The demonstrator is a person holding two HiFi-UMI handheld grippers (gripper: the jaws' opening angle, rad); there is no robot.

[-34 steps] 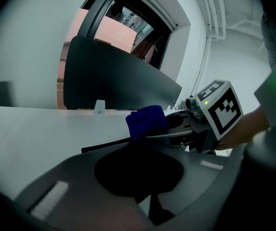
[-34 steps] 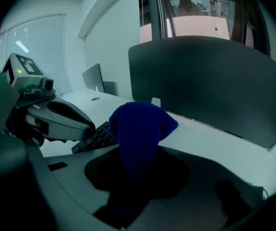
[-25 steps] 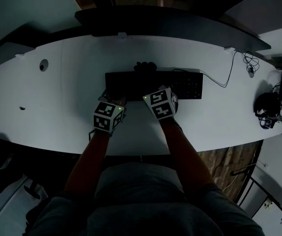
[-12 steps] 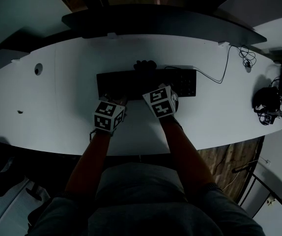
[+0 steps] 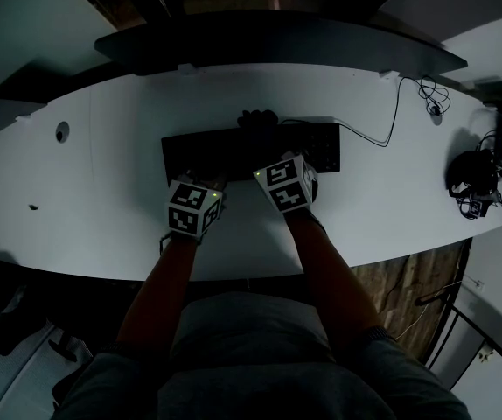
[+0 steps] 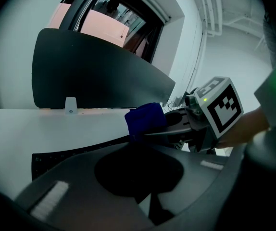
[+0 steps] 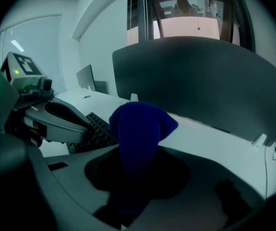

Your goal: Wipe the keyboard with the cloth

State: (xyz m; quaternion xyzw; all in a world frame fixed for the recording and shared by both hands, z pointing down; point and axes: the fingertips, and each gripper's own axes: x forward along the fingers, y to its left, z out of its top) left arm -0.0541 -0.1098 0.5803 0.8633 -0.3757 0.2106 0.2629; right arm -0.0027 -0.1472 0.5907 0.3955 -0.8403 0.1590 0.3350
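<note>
A black keyboard point(image 5: 251, 151) lies across the middle of the white desk point(image 5: 94, 199). My right gripper point(image 5: 261, 129) reaches over the keyboard's far edge and is shut on a blue cloth point(image 7: 140, 134), which bulges out past the jaws. In the head view the cloth point(image 5: 258, 118) shows as a dark lump at that far edge. My left gripper point(image 5: 208, 180) hovers at the keyboard's near edge, left of the right one, jaws shut and holding nothing. From the left gripper view the cloth point(image 6: 145, 119) sits in the right gripper's jaws above the keyboard point(image 6: 46, 160).
A dark curved partition point(image 5: 277, 42) runs along the desk's far side. The keyboard's cable point(image 5: 391, 125) trails right toward a tangle of dark headphones and wires point(image 5: 471, 186) at the right end. A round hole point(image 5: 61, 131) sits in the desk at left.
The head view has swung so the desk and keyboard sit further left in the picture. Both grippers, and the cloth, now lie further right along the keyboard.
</note>
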